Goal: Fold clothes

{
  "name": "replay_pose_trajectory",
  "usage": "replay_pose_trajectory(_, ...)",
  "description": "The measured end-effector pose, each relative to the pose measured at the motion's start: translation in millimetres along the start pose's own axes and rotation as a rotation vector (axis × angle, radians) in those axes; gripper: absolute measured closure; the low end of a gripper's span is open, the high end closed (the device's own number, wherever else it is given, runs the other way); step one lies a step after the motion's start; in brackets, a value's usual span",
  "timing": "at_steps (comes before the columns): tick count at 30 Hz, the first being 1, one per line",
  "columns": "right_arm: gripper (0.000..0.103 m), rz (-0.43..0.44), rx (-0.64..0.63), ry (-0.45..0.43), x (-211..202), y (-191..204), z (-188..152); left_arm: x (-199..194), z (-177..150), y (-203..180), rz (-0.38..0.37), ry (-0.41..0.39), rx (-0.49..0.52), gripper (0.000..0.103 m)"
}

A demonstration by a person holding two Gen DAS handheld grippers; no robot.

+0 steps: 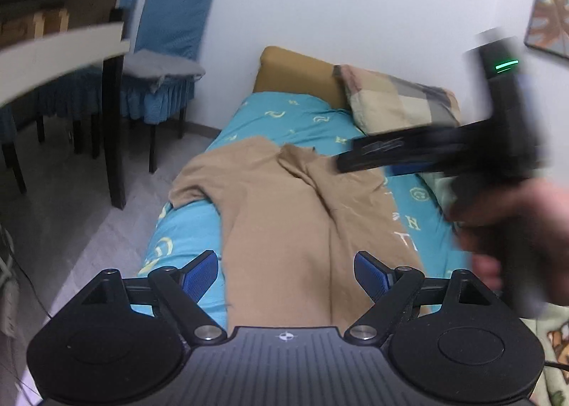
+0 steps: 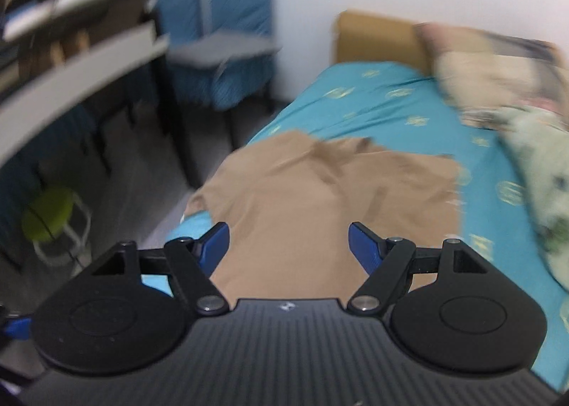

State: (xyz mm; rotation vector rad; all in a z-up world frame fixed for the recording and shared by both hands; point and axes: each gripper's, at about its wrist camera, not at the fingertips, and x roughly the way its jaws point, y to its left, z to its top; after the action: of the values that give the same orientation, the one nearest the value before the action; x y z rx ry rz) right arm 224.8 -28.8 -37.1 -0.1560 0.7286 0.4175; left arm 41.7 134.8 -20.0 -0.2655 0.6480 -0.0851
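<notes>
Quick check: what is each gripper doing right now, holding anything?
Left gripper: open, nothing held, tan garment lying below.
Right gripper: open, empty, above the same garment.

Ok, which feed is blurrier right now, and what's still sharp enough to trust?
Right wrist view: motion-smeared throughout, tan cotton garment soft-edged, only the right gripper crisp. Left wrist view: garment and turquoise patterned bedsheet sharp; only the passing right gripper and hand streaked. Both views fisheye-bent.

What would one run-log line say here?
tan garment: spread on bed | left tongs: open, empty | right tongs: open, empty
</notes>
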Motion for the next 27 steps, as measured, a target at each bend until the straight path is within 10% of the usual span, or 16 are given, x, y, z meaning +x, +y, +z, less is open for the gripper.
replay_pose_trajectory(9, 0.028, 0.199, -0.367, 0.107, 207, 100, 21, 66, -5, 61, 0.165, 0.011, -0.156, 0.018)
replay_pose_trajectory(14, 0.028, 0.164, -0.495, 0.072, 266, 136, 12, 93, -7, 72, 0.182, 0.018, -0.206, 0.018)
replay_pose_trajectory(16, 0.042, 0.124, -0.478, 0.019, 267, 135, 12, 98, -8, 74, 0.192, 0.008, -0.214, 0.018)
replay_pose_trajectory(18, 0.097, 0.083, -0.460, -0.033, 268, 134, 12, 103, -9, 76, 0.202, -0.002, -0.225, 0.018)
replay_pose_trajectory(27, 0.096, -0.118, -0.202, -0.417, 157, 55, 38, 82, -11, 68, 0.167, -0.081, -0.233, 0.018)
